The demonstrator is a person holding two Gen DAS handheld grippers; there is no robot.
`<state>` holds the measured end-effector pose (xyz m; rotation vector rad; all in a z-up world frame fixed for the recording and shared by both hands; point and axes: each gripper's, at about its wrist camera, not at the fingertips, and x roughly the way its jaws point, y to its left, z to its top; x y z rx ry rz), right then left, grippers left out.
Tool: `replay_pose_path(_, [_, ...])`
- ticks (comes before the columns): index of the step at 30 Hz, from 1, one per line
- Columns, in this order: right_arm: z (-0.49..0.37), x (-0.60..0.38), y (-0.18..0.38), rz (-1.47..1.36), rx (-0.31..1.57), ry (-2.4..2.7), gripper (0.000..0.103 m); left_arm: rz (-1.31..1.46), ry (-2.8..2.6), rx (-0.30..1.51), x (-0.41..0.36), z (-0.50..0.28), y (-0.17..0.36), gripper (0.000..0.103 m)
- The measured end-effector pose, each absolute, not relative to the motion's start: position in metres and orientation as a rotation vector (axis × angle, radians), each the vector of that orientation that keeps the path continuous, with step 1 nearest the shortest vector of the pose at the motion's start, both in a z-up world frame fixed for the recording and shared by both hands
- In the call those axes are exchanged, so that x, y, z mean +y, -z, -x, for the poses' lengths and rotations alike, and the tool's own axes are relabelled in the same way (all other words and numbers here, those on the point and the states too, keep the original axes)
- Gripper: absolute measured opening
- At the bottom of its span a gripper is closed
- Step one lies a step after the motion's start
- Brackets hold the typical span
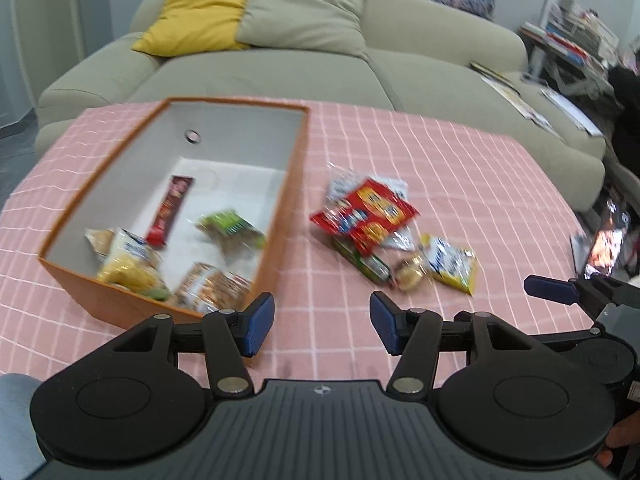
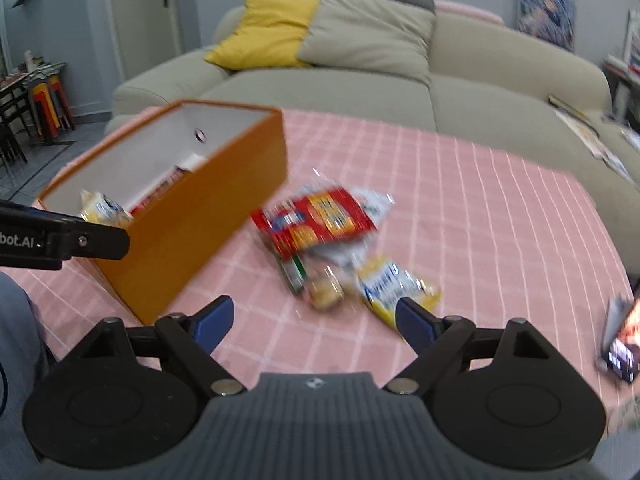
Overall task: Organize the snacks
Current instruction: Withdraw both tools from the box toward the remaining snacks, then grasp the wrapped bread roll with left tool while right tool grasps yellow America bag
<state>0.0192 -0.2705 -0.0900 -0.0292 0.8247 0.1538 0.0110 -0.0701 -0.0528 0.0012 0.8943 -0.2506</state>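
Both claws are empty with jaws apart: the right claw hovers just short of the loose snack pile on the desk, the left claw beside the orange box (several packets already inside). Mid-task, I judge; next comes closing on the nearest yellow packet.

- I am in a home living room: a wide beige sofa fills the far side, with a yellow cushion and a grey-green cushion leaning on its back.
- My table wears a pink checked tablecloth, household linen.
- A white interior door stands behind the sofa.
- Magazines lie loose on the sofa seat.
- Stacked stools sit on a tiled floor at the left.
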Motion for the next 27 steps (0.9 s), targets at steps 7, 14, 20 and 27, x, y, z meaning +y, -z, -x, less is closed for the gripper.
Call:
replay_pose_path(7, [-0.016,-0.291,0.109,-0.005,0.895,-0.119,0.085,-0.024,0.289,0.948,-0.091,-0.010,0.073,0.065])
replay_pose_path(14, [-0.025,-0.305,0.127,-0.069,0.974,-0.095,0.081,-0.030,0.312,0.998,-0.103,-0.017,0.091,0.065])
replay_pose_path(20, [-0.036,-0.319,0.139,-0.117,1.022,-0.060,0.078,-0.009,0.325,1.009,-0.110,-0.027,0.099,0.065])
replay_pose_path(27, [-0.065,-0.320,0.143,0.065,0.950,-0.159,0.077,0.081,0.365,1.000,-0.130,-0.051,0.108,0.074])
